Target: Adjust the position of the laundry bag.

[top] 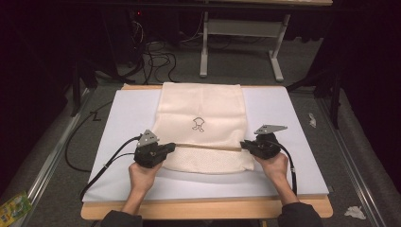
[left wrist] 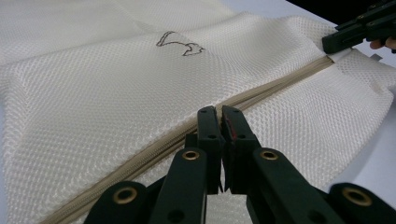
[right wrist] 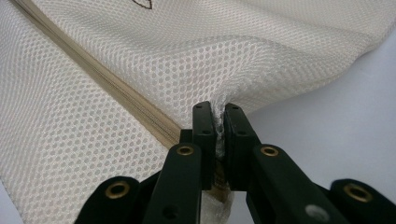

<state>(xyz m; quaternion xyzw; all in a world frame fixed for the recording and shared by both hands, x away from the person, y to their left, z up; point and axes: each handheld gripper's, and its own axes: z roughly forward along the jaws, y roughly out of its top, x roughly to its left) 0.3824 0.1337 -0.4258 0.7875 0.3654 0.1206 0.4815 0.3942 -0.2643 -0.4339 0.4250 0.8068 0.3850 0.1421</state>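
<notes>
right gripper [right wrist: 219, 116] jaws pinching cream mesh bag [right wrist: 140, 74] edge, beside zipper [right wrist: 116, 93]

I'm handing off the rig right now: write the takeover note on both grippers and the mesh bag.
Left gripper: shut, at the left end of the zipper; what its pads pinch is not clear.
Right gripper: shut on the mesh laundry bag, pinching its right edge at the zipper's other end.
Bag: flat on the white mat, small logo facing up, zipper running across between the grippers.
Done: both ends gripped; the zipper looks closed.
Left: probably sliding the zipper open while the right gripper holds the bag taut.
</notes>
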